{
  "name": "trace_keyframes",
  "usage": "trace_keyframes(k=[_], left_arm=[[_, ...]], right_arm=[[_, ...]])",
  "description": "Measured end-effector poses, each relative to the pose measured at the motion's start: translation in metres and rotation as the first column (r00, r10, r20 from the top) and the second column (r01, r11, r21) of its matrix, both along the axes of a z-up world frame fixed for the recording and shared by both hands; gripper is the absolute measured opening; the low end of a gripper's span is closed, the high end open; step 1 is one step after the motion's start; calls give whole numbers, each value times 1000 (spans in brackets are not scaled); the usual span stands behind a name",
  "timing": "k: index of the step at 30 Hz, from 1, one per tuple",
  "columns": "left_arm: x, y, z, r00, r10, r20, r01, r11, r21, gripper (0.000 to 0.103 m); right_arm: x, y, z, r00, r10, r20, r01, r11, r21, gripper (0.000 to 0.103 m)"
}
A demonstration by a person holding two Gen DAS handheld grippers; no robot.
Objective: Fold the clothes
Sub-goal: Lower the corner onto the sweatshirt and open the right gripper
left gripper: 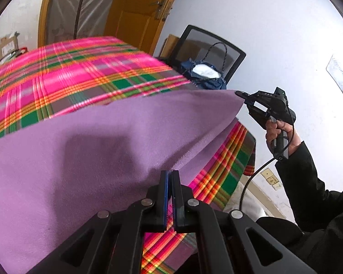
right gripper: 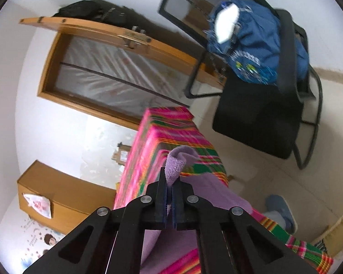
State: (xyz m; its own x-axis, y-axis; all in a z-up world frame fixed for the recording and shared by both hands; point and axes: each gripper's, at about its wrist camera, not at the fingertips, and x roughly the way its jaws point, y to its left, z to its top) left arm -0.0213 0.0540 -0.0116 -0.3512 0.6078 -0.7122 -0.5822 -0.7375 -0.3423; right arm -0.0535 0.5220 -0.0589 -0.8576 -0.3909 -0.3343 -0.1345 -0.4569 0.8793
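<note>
A purple cloth (left gripper: 103, 141) lies spread over a table covered with a pink, green and orange plaid tablecloth (left gripper: 68, 73). My left gripper (left gripper: 170, 173) is shut on the cloth's near edge, its fingers pressed together. My right gripper (left gripper: 239, 94), held by a hand (left gripper: 283, 134) in a dark sleeve, pinches the cloth's far right corner and lifts it off the table edge. In the right wrist view the right gripper (right gripper: 169, 178) is shut, and a curl of the purple cloth (right gripper: 175, 164) sticks out past its fingertips.
A black chair (left gripper: 217, 45) carrying a blue bag (left gripper: 205, 75) stands just beyond the table's far corner. A wooden door (left gripper: 139, 11) is behind it. A low wooden cabinet (right gripper: 64, 196) stands by the wall. A blue slipper (right gripper: 281, 210) is on the floor.
</note>
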Motion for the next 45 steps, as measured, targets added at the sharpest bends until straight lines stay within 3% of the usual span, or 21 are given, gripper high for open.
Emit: trace_keyframes(k=[9,14,19,24,27,29,33,35,38,41,45], left_arm=[[2,4,-24,998,-11,67,13,1000,-22,2],[5,6,-13,999,-28,16,29,999,-19,2],[-4,7,-36,996,-31,84,32,999,-8,2],[1,5,-26,998,-43,50,43,999,1,2],[-4,4,-34,996,-52,78,52,999,2,2],[-5,1,-35,994,-56,95,54,998,27,2],[5,-12,-19,994,-87,64,81,993,91,2],[8,-18,-10,996,-80,35,75,991,107,2],[3,-26,-2,999,-36,5,35,992,123,2],[-12,-35,-8,998,50,28,-53,991,119,2],[-18,-38,-25,992,99,83,-107,990,92,2]], right_arm=[[9,6,-35,995,-22,97,26,999,-35,3],[13,6,-20,998,-24,51,25,1000,-4,3],[12,8,-38,993,-37,113,39,999,-9,3],[16,8,-34,994,-48,101,48,999,3,3],[13,7,-37,991,-32,133,29,999,19,3],[10,8,-45,983,-23,182,21,1000,12,9],[23,25,-53,955,-123,270,115,992,44,31],[30,35,-48,947,-176,267,160,984,81,32],[22,36,-29,967,-149,205,127,985,118,38],[-11,19,-16,984,-14,179,-13,989,147,39],[-47,-21,-5,975,166,147,-197,954,226,38]])
